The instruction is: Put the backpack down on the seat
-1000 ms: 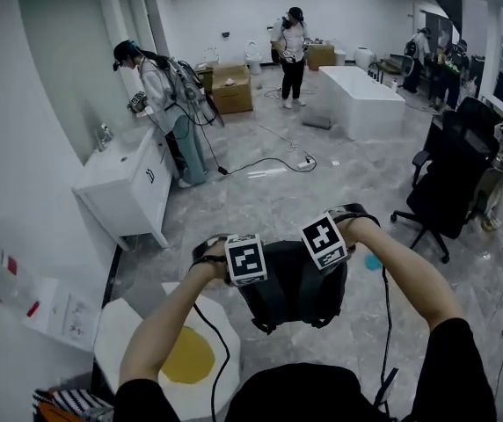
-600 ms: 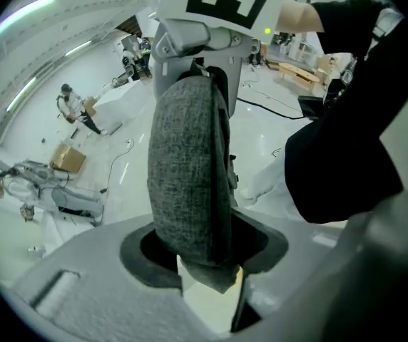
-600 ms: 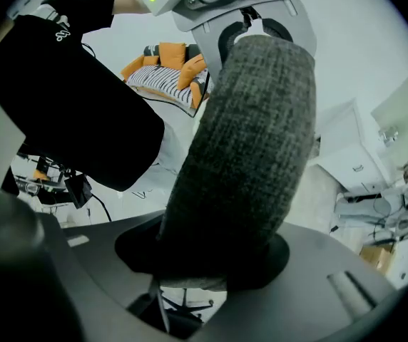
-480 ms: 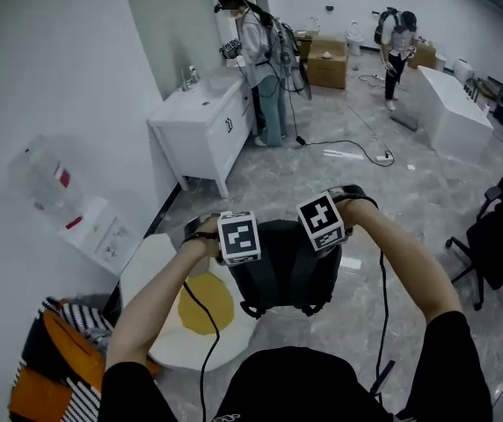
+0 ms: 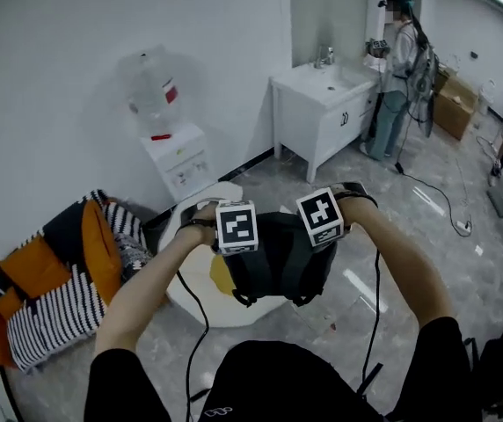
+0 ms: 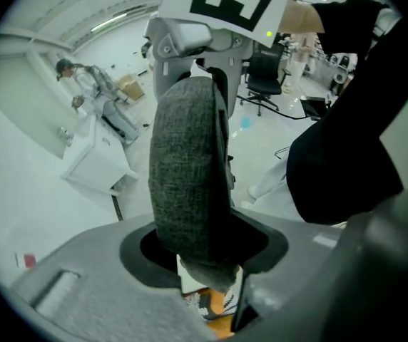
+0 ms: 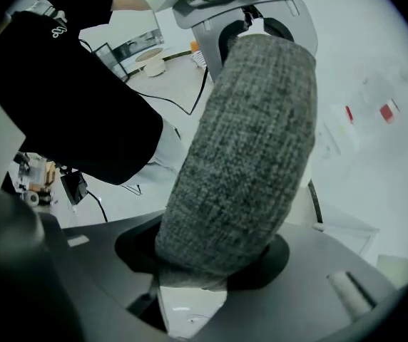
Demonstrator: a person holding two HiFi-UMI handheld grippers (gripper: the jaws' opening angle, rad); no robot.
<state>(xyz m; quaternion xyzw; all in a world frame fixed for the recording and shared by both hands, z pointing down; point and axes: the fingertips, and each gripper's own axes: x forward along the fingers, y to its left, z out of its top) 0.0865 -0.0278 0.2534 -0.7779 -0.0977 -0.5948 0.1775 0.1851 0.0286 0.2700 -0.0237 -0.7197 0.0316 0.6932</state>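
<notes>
Backpack hangs upright, a strap pinched in the jaws of the left gripper and of the right gripper, over the white seat, which lies below and toward the left gripper's side.

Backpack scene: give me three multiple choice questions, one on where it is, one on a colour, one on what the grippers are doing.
1. Where is the backpack?
A. On the floor
B. Held in the air by the left gripper and right gripper
C. On a sink

2. What colour is the cushion on the seat?
A. Yellow
B. Blue
C. Red

3. How do the two grippers stand?
A. Open, empty
B. Shut on nothing
C. Each shut on a strap

Answers:
1 B: it hangs between the two grippers in the head view.
2 A: a yellow patch shows on the white seat.
3 C: a grey padded strap fills each pair of jaws.
</notes>
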